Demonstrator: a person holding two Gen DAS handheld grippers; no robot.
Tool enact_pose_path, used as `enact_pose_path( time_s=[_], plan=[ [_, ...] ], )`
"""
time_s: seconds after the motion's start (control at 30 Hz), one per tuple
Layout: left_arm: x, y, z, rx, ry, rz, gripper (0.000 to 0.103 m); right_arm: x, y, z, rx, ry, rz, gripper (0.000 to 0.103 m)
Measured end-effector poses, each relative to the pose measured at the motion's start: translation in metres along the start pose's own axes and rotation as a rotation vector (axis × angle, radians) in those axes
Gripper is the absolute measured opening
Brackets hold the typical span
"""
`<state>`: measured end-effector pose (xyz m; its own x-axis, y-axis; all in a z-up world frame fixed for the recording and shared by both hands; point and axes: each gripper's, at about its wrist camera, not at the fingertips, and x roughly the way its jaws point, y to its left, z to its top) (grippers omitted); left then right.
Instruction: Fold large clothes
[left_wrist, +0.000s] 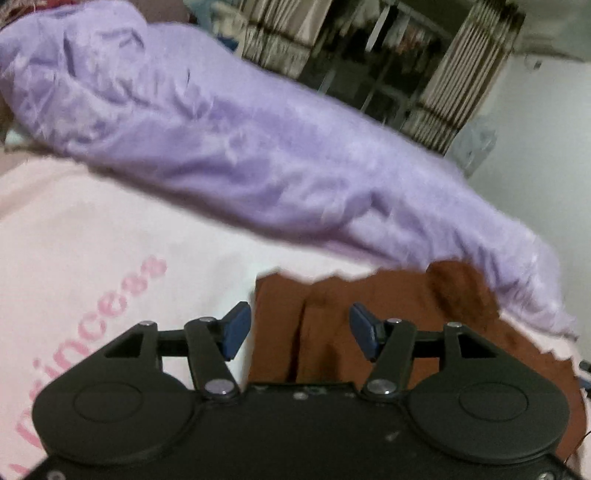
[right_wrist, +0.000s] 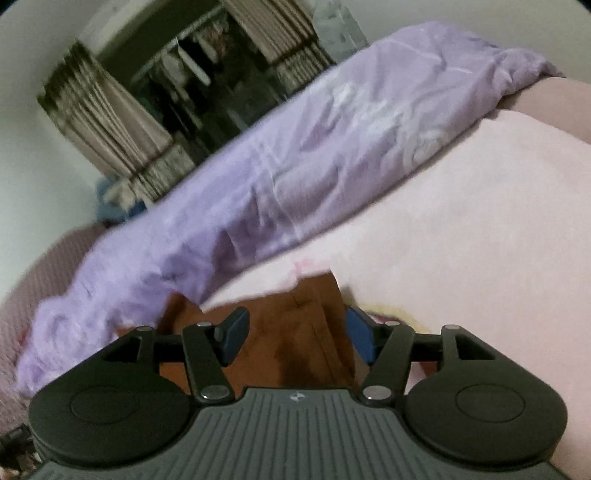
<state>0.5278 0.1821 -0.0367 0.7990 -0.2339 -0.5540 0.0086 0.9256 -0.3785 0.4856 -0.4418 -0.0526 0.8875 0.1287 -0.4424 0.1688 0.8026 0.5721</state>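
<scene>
**Both claws released over the brown garment — fold laid, risk check**

Nearest me, the left claw (left_wrist: 299, 330) stands released: blue pads apart, nothing pinched, the brown garment (left_wrist: 369, 332) lying slack under the gap. The right claw (right_wrist: 293, 334) reads the same, pads spread, brown cloth (right_wrist: 295, 332) below and between them but not pressed. No earlier frame to compare, so I log state only.

The brown garment rests on a pale pink bed cover (left_wrist: 92, 240) printed with pink lettering. Its far edge looks uneven and rippled in the left wrist view, with a lengthwise crease.

Just beyond, touching or overlapping the garment's far corner, lies a crumpled lilac sheet (left_wrist: 221, 147). Farther off: striped curtains (right_wrist: 110, 110) and a dark wardrobe opening.

Risks, as I judge them:
- Soft bedding gives; a re-grip could pinch pink cover with the garment.
- A claw reaching forward could snag the lilac sheet and drag it over the fold.
- Both frames are blurred; edge alignment is uncertain.
</scene>
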Motion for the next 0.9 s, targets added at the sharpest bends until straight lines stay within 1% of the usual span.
enact_pose_path(
  time_s=[0.07,0.17,0.2,0.27,0.3,0.33,0.37,0.4,0.47,0.5,0.57,0.6,0.67,0.73,0.8,0.9],
  plan=[
    [0.014,-0.003,-0.008,0.0,0.027,0.005,0.06,0.006,0.002,-0.003,-0.01,0.014,-0.013,0.071],
    [0.024,-0.006,-0.014,-0.012,0.037,-0.008,0.059,0.012,0.008,-0.007,-0.026,0.022,-0.02,0.069],
    [0.022,-0.008,-0.017,-0.005,0.032,-0.011,0.054,0.011,0.011,-0.009,-0.038,0.018,-0.023,0.069],
    [0.021,-0.017,-0.02,0.035,0.01,-0.003,0.05,0.01,0.015,-0.011,-0.069,0.011,-0.025,0.069],
    [0.021,-0.02,-0.019,0.055,0.001,-0.006,0.03,0.009,0.018,-0.012,-0.084,0.013,-0.022,0.066],
    [0.023,-0.023,-0.019,0.069,0.003,-0.012,0.008,0.011,0.02,-0.013,-0.094,0.012,-0.022,0.058],
    [0.023,-0.027,-0.018,0.074,0.006,-0.015,0.008,0.01,0.022,-0.013,-0.109,0.004,-0.028,0.029],
    [0.02,-0.029,-0.016,0.077,-0.007,-0.014,0.006,0.007,0.026,-0.013,-0.134,-0.01,-0.041,0.009],
    [0.01,-0.033,-0.011,0.082,-0.057,-0.026,0.005,0.002,0.03,-0.009,-0.159,-0.032,-0.039,0.007],
    [0.003,-0.034,-0.007,0.081,-0.088,-0.032,0.005,-0.004,0.034,-0.006,-0.172,-0.058,-0.03,0.006],
    [-0.007,-0.035,0.002,0.077,-0.134,-0.036,0.005,-0.009,0.038,0.0,-0.182,-0.099,-0.041,0.006],
    [-0.009,-0.036,0.005,0.073,-0.141,-0.034,0.005,-0.009,0.038,0.004,-0.174,-0.104,-0.04,0.006],
    [-0.002,-0.035,0.01,0.068,-0.126,-0.022,0.006,-0.002,0.036,0.01,-0.154,-0.089,-0.043,0.006],
    [0.011,-0.035,0.009,0.069,-0.084,0.003,0.006,0.012,0.031,0.01,-0.147,-0.053,-0.069,0.006],
    [0.027,-0.033,0.002,0.098,-0.043,0.045,0.007,0.027,0.024,0.004,-0.13,-0.012,-0.103,0.006],
    [0.046,-0.027,-0.014,0.104,0.011,0.084,0.009,0.038,0.009,-0.006,-0.078,0.015,-0.104,0.007]
  ],
)
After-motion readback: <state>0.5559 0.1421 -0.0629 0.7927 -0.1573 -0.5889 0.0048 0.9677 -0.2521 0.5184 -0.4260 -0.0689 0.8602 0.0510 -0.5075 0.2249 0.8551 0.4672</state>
